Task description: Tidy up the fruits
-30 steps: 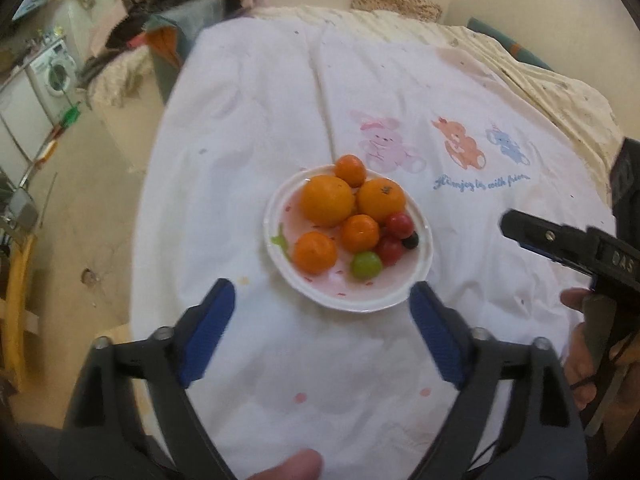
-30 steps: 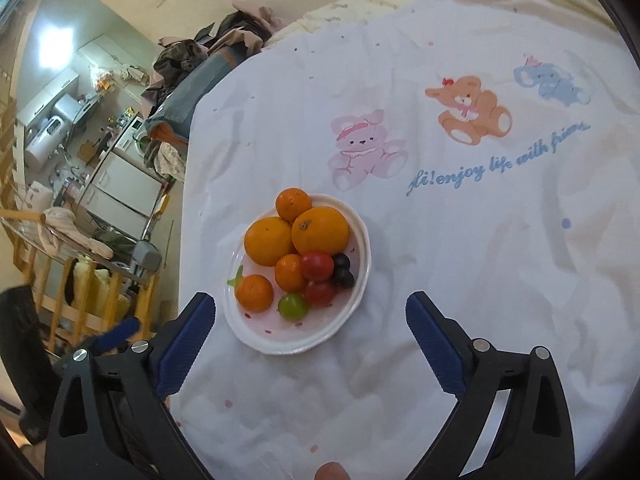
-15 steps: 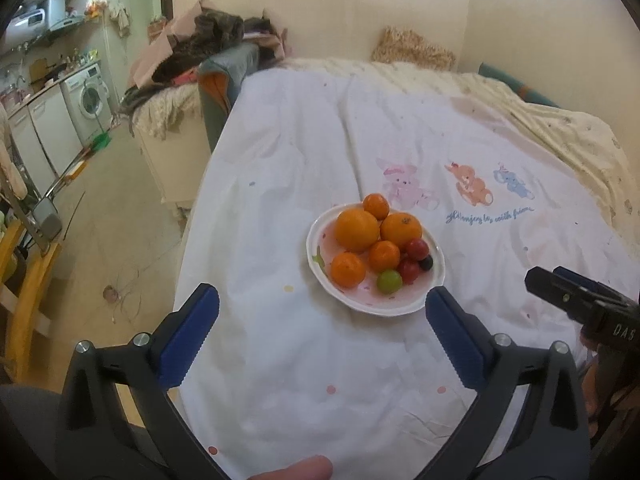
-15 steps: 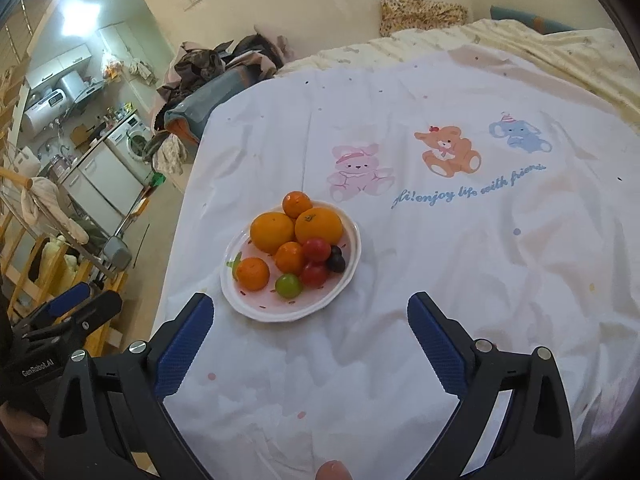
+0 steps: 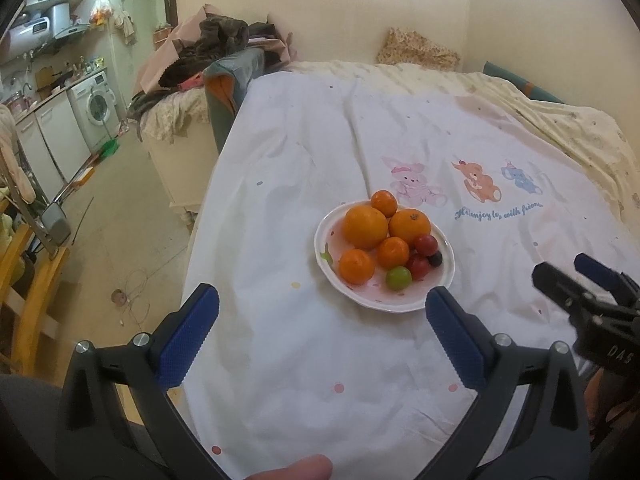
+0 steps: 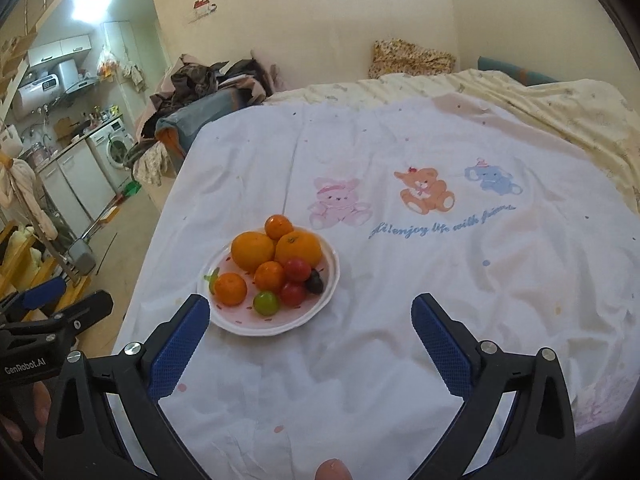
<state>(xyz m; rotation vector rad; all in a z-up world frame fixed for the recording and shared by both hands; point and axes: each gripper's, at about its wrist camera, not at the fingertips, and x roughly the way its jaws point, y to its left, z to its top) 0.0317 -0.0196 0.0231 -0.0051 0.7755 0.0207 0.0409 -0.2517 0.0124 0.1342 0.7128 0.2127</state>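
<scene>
Holding oranges [image 5: 366,227], tomatoes [image 5: 425,245] and a green fruit [image 5: 398,278], the plate [image 5: 446,276] sat level. Near it, left tool [image 5: 320,308] and right tool [image 6: 310,314] gaped wide, empty.

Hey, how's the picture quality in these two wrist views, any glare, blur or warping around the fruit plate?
Left wrist view: the plate and fruit are sharp, lighting soft and warm, no glare; fisheye bends the bed edges and darkens the corners. Right wrist view: the plate is equally crisp; a ceiling light blows out at top left, and the walls curve. In both, the near blue fingers look oversized.
</scene>
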